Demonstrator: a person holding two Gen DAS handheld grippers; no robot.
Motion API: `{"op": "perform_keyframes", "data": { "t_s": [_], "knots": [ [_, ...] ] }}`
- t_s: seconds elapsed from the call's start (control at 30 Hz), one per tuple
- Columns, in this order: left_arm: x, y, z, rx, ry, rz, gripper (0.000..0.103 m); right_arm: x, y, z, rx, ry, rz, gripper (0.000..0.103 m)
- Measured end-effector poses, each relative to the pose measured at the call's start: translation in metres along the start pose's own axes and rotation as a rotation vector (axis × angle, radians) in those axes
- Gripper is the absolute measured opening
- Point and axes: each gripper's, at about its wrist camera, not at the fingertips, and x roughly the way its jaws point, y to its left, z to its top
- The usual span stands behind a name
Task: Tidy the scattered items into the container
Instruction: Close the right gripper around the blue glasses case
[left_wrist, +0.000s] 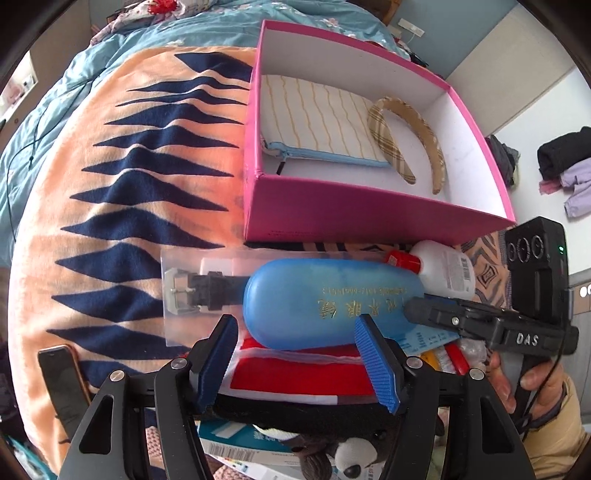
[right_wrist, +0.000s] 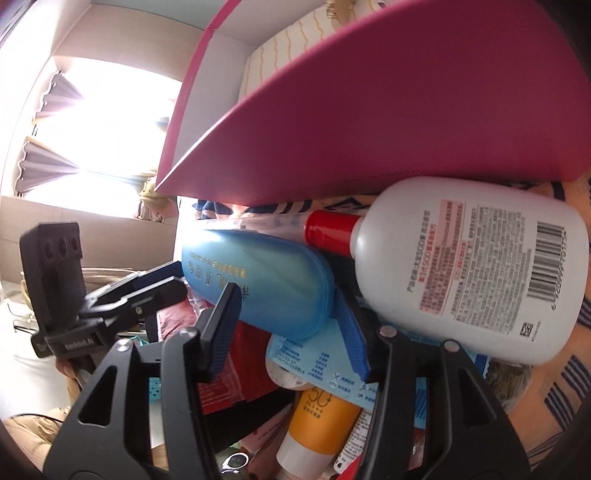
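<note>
Blue glasses case (left_wrist: 325, 302) at centre frame below the pink box (left_wrist: 369, 218), lying between the parted, non-gripping jaws of the left gripper (left_wrist: 301, 360) and right gripper (right_wrist: 286, 325).

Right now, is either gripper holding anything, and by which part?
Left gripper holds nothing. Right gripper brackets the rounded end of the blue glasses case; whether its pads press cannot be told.

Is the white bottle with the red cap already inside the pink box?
No, the white bottle lies on the blanket outside the pink box, against its near wall.
</note>
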Motion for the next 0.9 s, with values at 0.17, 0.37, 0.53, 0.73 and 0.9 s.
{"op": "perform_keyframes", "data": {
  "t_s": [0.17,0.37,0.53,0.73,0.9],
  "knots": [
    [0.006,-0.004,0.007,0.037,0.018,0.014,0.067,0.009,0.007,-0.001,-0.016,-0.018,-0.006,0.055],
    [0.008,-0.002,0.009,0.031,0.028,0.006,0.067,0.004,0.017,-0.006,-0.047,-0.036,-0.035,0.054],
    [0.003,0.000,0.007,0.013,0.025,-0.021,0.064,-0.007,0.023,-0.012,-0.070,-0.056,-0.056,0.054],
    [-0.002,0.001,0.003,-0.011,0.021,-0.060,0.060,-0.020,0.025,-0.013,-0.100,-0.080,-0.078,0.054],
    [-0.005,-0.004,-0.001,-0.019,0.014,-0.089,0.058,-0.027,0.025,-0.016,-0.102,-0.098,-0.088,0.054]
  ]
}}
